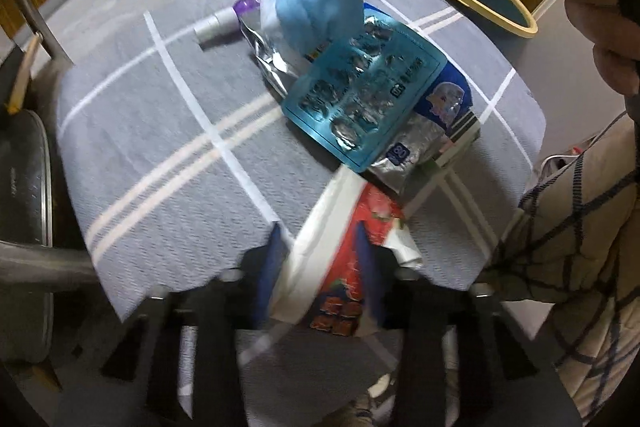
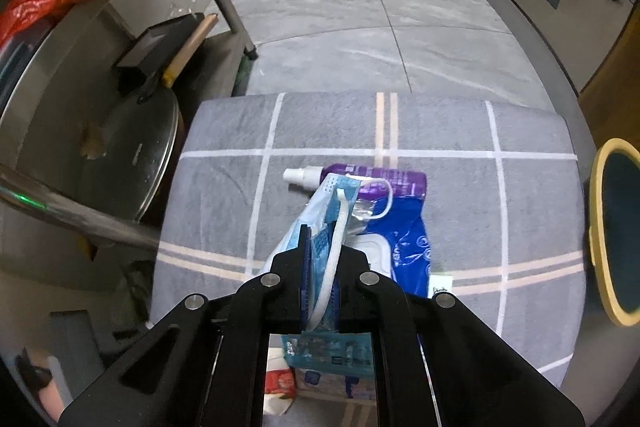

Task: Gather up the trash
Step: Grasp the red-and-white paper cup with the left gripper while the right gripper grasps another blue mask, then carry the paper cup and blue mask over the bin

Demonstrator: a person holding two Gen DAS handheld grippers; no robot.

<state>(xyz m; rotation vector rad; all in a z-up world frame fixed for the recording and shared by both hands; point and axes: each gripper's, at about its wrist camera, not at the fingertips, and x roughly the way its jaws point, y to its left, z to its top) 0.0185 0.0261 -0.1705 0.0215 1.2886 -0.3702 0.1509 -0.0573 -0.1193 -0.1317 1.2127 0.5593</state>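
My R gripper: jaws clamped on blue face mask, lifted above grey checked cloth. My L gripper: jaws nearly closed, pinching red/white wrapper at cloth's near edge. Bin at the right.

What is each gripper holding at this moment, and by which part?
The right gripper pinches a blue face mask near one end, its ear loop running between the fingers. The left gripper is closed on the near end of a red and white wrapper.
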